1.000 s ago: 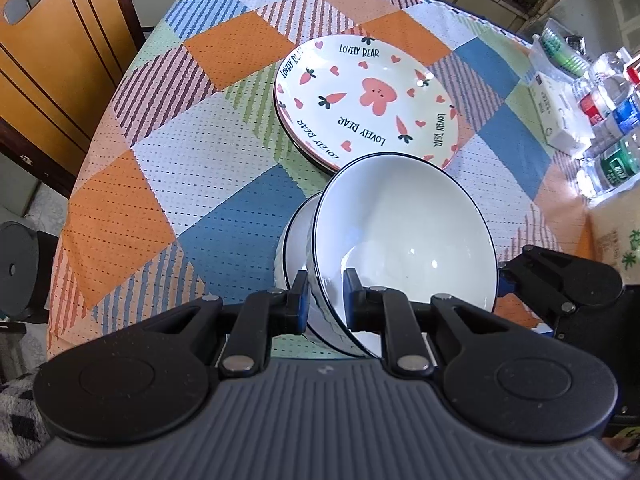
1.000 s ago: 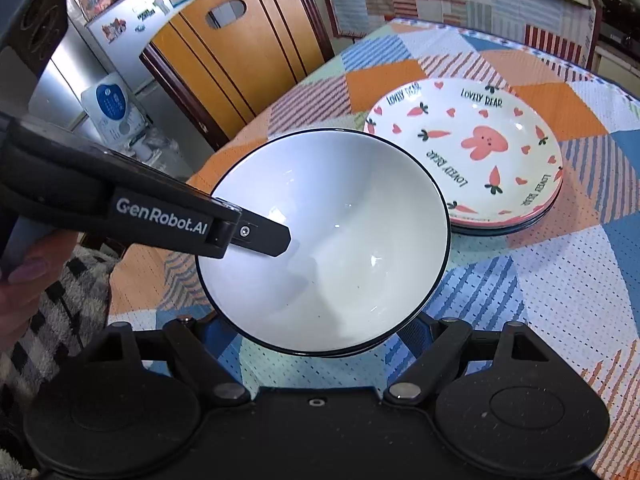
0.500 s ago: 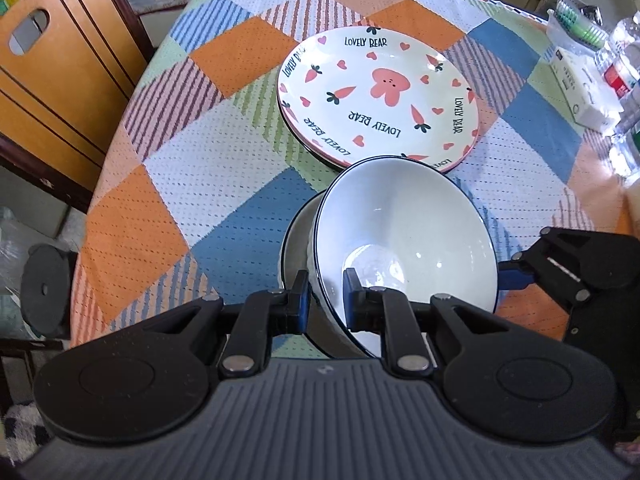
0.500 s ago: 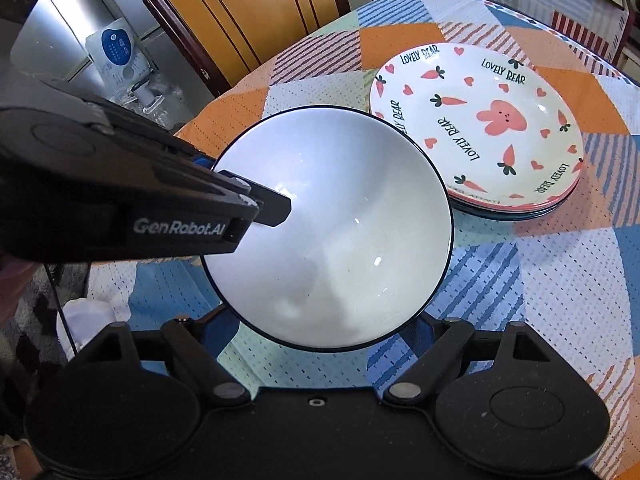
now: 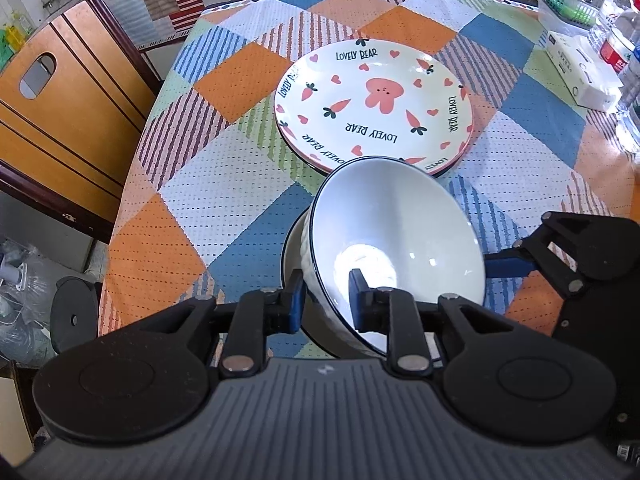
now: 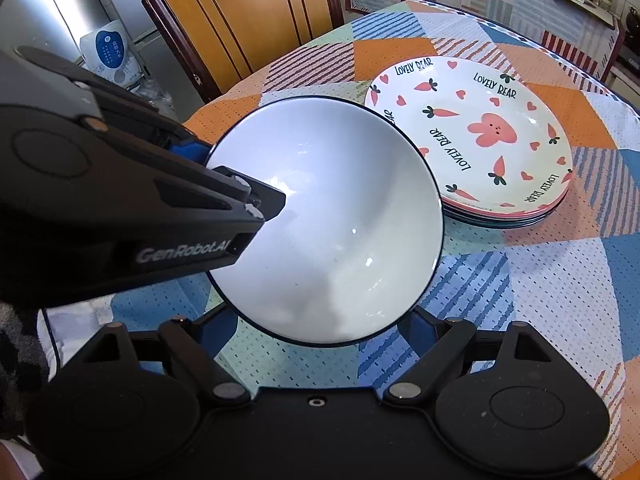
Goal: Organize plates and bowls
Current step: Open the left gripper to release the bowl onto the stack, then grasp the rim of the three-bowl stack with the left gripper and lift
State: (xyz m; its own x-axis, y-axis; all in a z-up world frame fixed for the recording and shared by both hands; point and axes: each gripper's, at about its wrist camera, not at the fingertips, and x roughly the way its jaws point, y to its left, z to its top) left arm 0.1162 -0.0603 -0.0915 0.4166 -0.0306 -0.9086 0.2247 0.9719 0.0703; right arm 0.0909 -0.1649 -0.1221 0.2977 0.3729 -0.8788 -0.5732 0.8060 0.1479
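Left gripper clamping the near rim of the top bowl, one finger outside the wall, one inside the cavity. Holding that bowl tilted, mouth facing up and away, over a second bowl showing only as a dark-edged sliver beneath and to the left; contact between the two bowls not determinable. Right gripper standing wide apart, fingers flanking the lower edge of the bowl without visibly pressing it; fingertips passing out of sight under the rim. In the left view, one right finger reaching toward the bowl's right edge.

Plates sitting stacked just beyond the bowl, rabbit-and-carrot print uppermost, stack edges nearly aligned; the bowl's far rim overlapping the near plate edge in the left view, lying beside it in the right view.

Tablecloth lying bare left of the bowl out to the table edge. Chair standing past that edge, left of the bowl. Tissue pack and bottles sitting far right of the plates, well apart from the bowl.
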